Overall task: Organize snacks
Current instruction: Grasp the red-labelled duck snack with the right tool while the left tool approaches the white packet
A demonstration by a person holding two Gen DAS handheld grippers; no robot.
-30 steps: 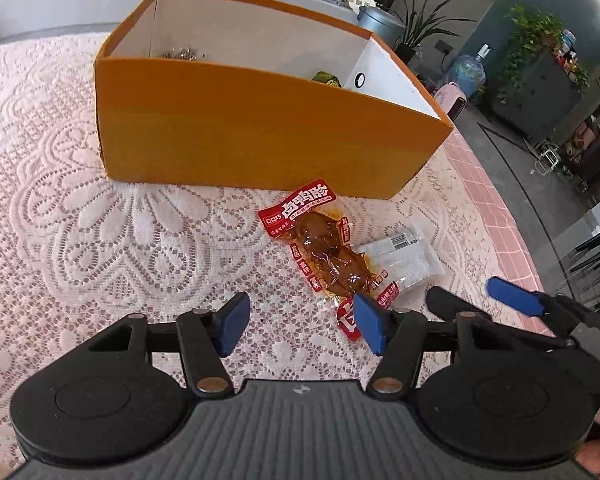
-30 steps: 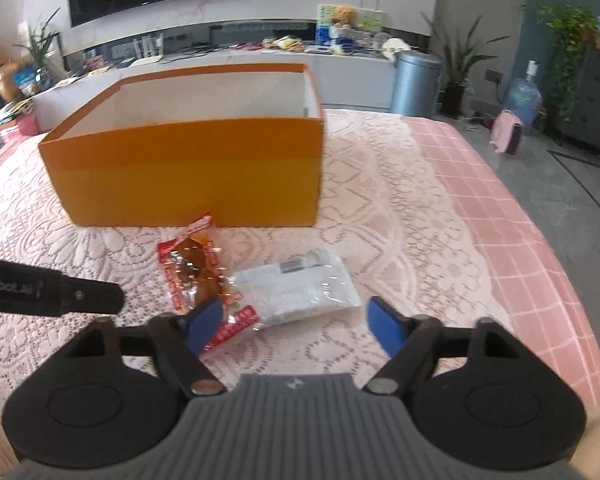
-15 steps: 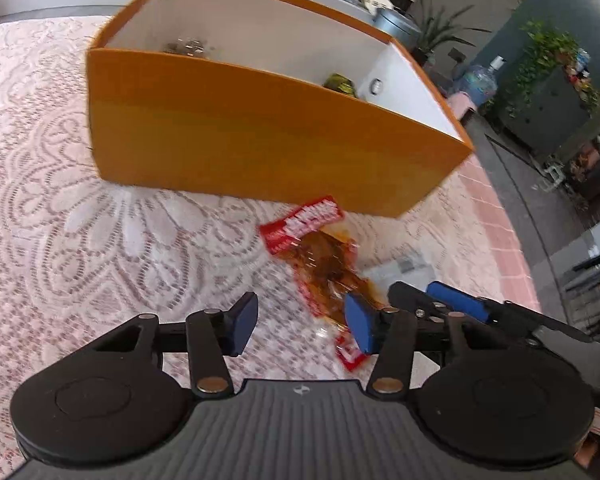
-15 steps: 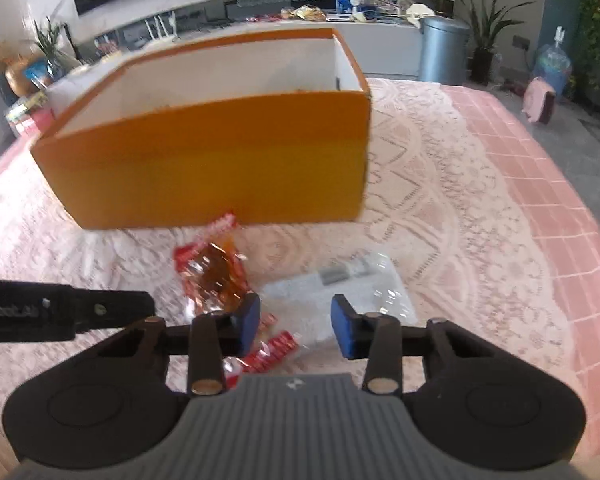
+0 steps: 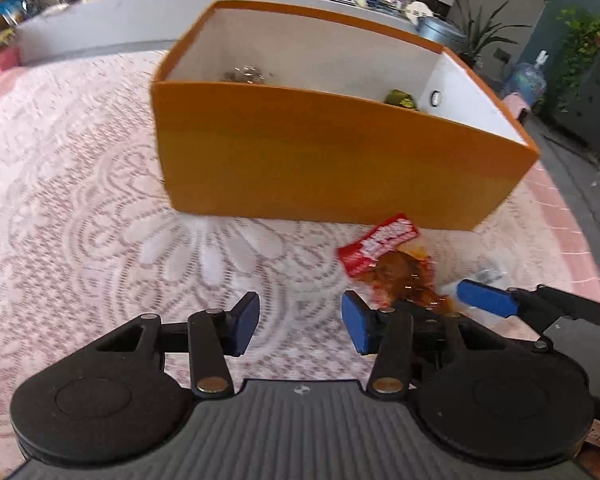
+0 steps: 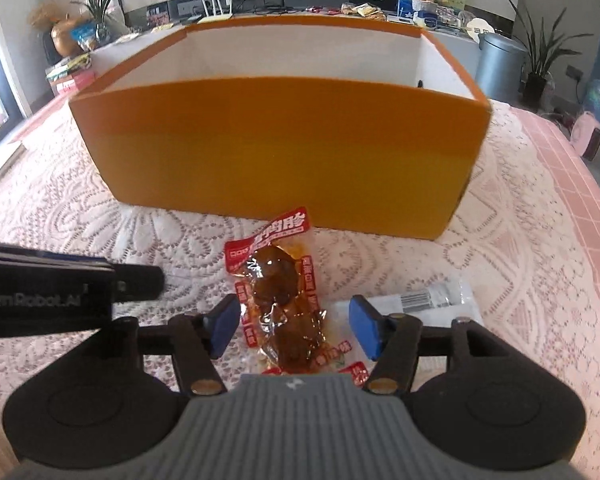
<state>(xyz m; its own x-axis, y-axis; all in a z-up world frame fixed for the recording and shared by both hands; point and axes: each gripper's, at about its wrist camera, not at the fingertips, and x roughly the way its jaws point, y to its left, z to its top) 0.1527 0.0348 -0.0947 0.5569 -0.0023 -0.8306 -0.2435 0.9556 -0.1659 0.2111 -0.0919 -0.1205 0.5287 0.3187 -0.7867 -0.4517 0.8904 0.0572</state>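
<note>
A red snack packet with brown meat [image 6: 284, 300] lies on the lace cloth in front of the orange box [image 6: 284, 152]. My right gripper [image 6: 294, 330] is open, its blue pads on either side of the packet's near end. A clear white packet [image 6: 432, 300] lies just right of it. In the left wrist view my left gripper [image 5: 300, 326] is open and empty over bare cloth, left of the red packet [image 5: 392, 264]. The orange box [image 5: 332, 160] holds a silvery snack [image 5: 246, 74] and a green one [image 5: 400, 100]. The right gripper's pad [image 5: 486, 300] shows at the right.
The left gripper's black body [image 6: 60, 284] reaches in from the left of the right wrist view. The table's pink checked edge [image 6: 572, 200] runs along the right. A grey bin [image 6: 500, 60] and plants stand beyond the table.
My right gripper has shifted left from the clear packet to straddle the red packet and has opened wider. My left gripper has swung left, away from the red packet.
</note>
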